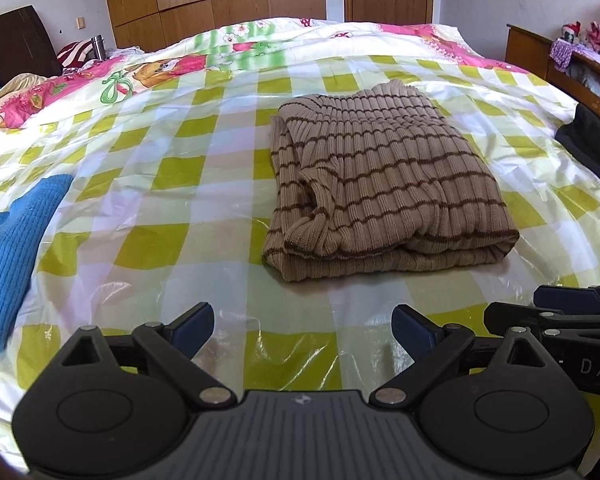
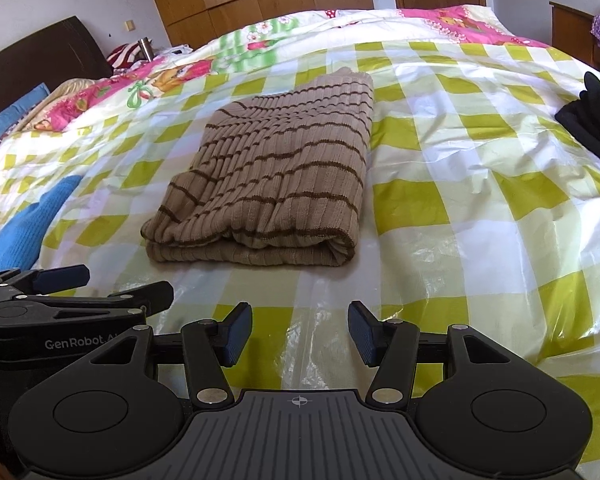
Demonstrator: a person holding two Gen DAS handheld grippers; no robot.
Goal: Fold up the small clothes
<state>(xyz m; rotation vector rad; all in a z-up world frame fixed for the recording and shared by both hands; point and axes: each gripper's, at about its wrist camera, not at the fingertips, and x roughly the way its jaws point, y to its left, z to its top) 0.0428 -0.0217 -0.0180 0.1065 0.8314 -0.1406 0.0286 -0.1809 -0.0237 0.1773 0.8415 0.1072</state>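
Tan ribbed knit top point(image 1: 384, 184) with thin dark brown stripes lies folded into a thick rectangle mid-bed, on the glossy yellow-and-white check plastic sheet point(image 1: 172, 208) that covers the bed; looks like this piece is done, fold edge rounded and facing the cameras. Left claw point(image 1: 302, 330) spread wide, nothing between its blue pads, hovering just short of the top's near edge. Right claw point(image 2: 300, 330) also apart, a narrower gap, empty, beside the left one, which shows side-on at the left edge of the right wrist view. Risks, as I judge them: the sheet is slick, crinkly film, so a nudge at the bundle would likely slide it or drag the film into wrinkles rather than grip; the knit is soft, stretchy and springy, and the loose sleeve or armhole flap on the left side could flop open and undo the fold if caught by a pad; pinching only the top layer would peel the stack. Blue chunky knit piece point(image 1: 8, 256) lies at the left edge, partly out of frame, dark black garment point(image 2: 596, 120) at the right edge, both well apart from the tan one; reaching for either could sweep across the finished fold. Floral quilt point(image 1: 188, 60) bunched behind.
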